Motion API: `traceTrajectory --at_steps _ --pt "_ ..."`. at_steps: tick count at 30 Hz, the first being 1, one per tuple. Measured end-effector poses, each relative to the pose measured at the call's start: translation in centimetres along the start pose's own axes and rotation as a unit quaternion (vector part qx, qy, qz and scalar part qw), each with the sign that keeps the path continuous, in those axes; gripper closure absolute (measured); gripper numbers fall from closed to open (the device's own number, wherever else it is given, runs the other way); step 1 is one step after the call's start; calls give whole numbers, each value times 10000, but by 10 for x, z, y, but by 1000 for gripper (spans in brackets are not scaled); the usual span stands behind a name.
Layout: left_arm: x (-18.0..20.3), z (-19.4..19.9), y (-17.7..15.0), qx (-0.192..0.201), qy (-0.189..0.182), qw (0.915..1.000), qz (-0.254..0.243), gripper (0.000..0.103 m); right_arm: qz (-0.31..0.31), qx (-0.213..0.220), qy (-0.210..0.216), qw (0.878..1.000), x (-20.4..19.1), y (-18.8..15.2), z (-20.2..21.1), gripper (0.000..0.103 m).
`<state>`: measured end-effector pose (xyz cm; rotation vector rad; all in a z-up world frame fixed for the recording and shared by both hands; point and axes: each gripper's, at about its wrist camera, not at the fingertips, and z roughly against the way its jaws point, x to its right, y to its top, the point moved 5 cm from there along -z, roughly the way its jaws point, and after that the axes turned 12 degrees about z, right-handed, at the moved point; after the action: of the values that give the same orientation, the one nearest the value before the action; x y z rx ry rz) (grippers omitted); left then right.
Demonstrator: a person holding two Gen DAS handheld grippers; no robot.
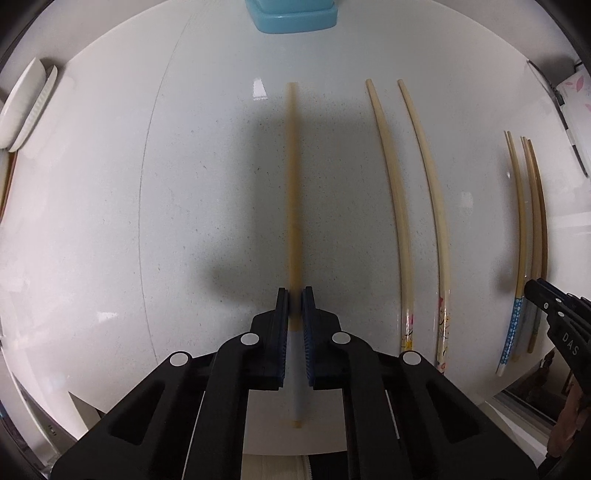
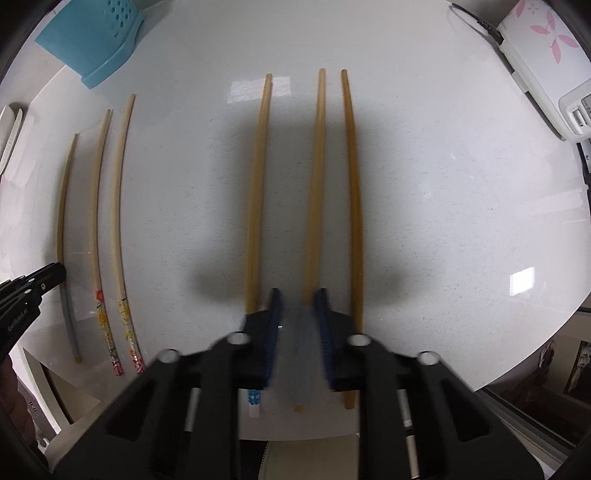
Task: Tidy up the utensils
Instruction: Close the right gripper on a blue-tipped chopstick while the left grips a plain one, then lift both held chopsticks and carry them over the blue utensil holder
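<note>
On the white counter (image 1: 110, 221) you have both grippers pointing down. Your left gripper (image 1: 294, 295) is closed on one grey-handled chopstick (image 1: 293, 184); your right gripper (image 2: 297, 295) is closed on another chopstick (image 2: 316, 184).

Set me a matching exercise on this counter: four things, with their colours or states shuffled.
Things:
1 left gripper
2 floral chopsticks
3 holder
4 plates

Colours or states:
a white
b shut on a chopstick
c blue
d lying free as a pair

Pairs: 1-b, 2-d, 3-c, 4-a
</note>
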<state>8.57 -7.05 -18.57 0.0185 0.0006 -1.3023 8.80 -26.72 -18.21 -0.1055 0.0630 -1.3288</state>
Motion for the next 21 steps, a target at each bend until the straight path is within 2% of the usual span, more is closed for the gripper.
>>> traceTrajectory --at_steps 4,10,21 --pt "-4 2 5 6 -162 9998 -79 96 61 -55 -64 9999 -8 5 2 96" --pt "-12 3 5 41 -219 9997 -66 96 7 -50 -17 10000 -12 5 4 96" --pt "-34 15 14 253 -363 9990 -46 96 -50 182 49 9998 -14 -4 15 96"
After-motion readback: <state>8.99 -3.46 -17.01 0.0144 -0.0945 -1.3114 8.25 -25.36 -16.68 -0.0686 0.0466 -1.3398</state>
